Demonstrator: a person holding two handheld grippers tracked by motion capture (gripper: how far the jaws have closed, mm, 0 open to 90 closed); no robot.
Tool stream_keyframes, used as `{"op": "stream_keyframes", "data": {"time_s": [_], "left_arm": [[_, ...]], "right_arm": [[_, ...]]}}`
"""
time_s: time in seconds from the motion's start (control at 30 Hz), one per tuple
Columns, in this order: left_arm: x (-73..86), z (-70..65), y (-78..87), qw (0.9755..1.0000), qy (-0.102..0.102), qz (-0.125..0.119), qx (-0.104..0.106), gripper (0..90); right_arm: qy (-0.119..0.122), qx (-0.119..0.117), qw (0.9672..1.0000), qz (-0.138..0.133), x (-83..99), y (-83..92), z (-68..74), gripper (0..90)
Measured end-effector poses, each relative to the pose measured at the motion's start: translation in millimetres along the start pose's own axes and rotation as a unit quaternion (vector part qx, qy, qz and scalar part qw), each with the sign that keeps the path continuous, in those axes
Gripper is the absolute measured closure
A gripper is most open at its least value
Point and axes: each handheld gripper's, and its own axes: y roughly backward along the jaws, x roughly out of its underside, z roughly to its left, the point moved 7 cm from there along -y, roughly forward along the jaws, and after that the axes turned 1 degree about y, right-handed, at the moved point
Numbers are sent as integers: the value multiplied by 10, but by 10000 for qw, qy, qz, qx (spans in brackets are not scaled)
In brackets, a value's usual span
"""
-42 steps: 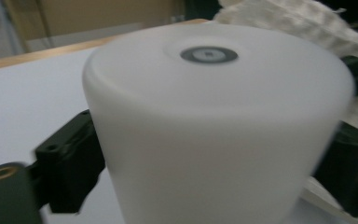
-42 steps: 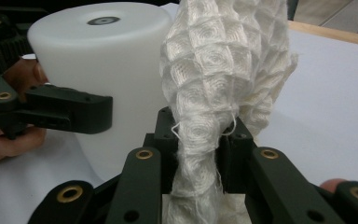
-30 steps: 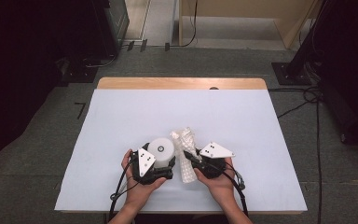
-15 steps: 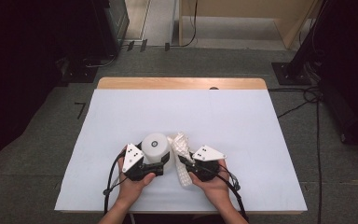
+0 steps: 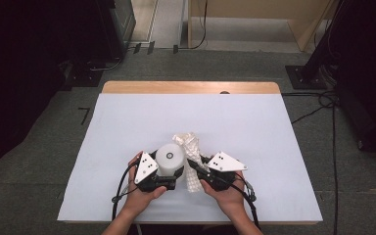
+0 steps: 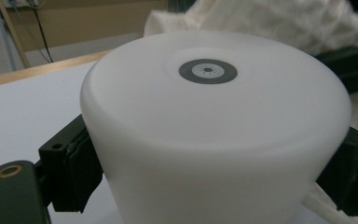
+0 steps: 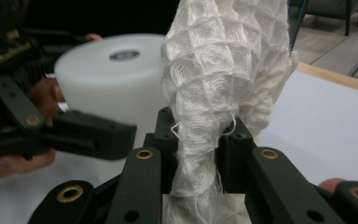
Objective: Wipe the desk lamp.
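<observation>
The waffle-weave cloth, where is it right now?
In the high view the waffle-weave cloth is near the table's front edge, pinched by the right gripper, beside the white cup.

A white sheet (image 5: pixel 254 127) covered the counter (image 5: pixel 191 87), leaving a strip of pale wood bare along its far edge. Grey carpet (image 5: pixel 54 147) lay around it, with black cables (image 5: pixel 323 105) trailing beyond the far right corner. Dark equipment (image 5: pixel 39 54) stood past the left edge, and light wooden furniture (image 5: pixel 254 19) behind.

Between the left tongs (image 6: pixel 205 186), a smooth matt white plastic cup (image 6: pixel 214 135); the right tongs (image 7: pixel 198 154) pinch a rough waffle-weave cloth (image 7: pixel 214 79).
</observation>
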Motion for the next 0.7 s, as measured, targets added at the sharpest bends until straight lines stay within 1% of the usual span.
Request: {"op": "stream_keyframes", "data": {"time_s": [0.07,0.17,0.2,0.27,0.3,0.37,0.5,0.57,0.63,0.7], "left_arm": [[-21,29,22,10000,32,-51,-27,86],[-38,73,47,9999,94,-106,-74,86],[-39,86,54,9999,74,-103,-78,86],[-34,91,51,9999,87,-112,-82,86],[-30,87,44,9999,105,-114,-67,86],[-10,80,27,9999,75,-66,-45,86],[48,44,-29,9999,-71,65,-70,86],[69,39,-49,9998,-128,103,-110,86],[93,49,-67,9996,-183,141,-177,86],[131,64,-89,9990,-273,226,-282,86]], "right_arm": [[12,19,9999,170,92,-65,7,727],[-59,-12,9988,477,250,-176,13,727],[-95,-31,9983,570,290,-204,15,727],[-165,-54,9977,657,324,-231,21,727],[-156,-55,9977,655,319,-232,22,727],[-144,-41,9980,612,286,-209,23,727],[-234,-78,9993,264,114,-90,17,727],[-201,-84,9997,101,37,-40,11,727],[-172,-82,9998,68,17,-20,-1,727],[-198,-55,9997,92,42,-27,-37,727]]}}
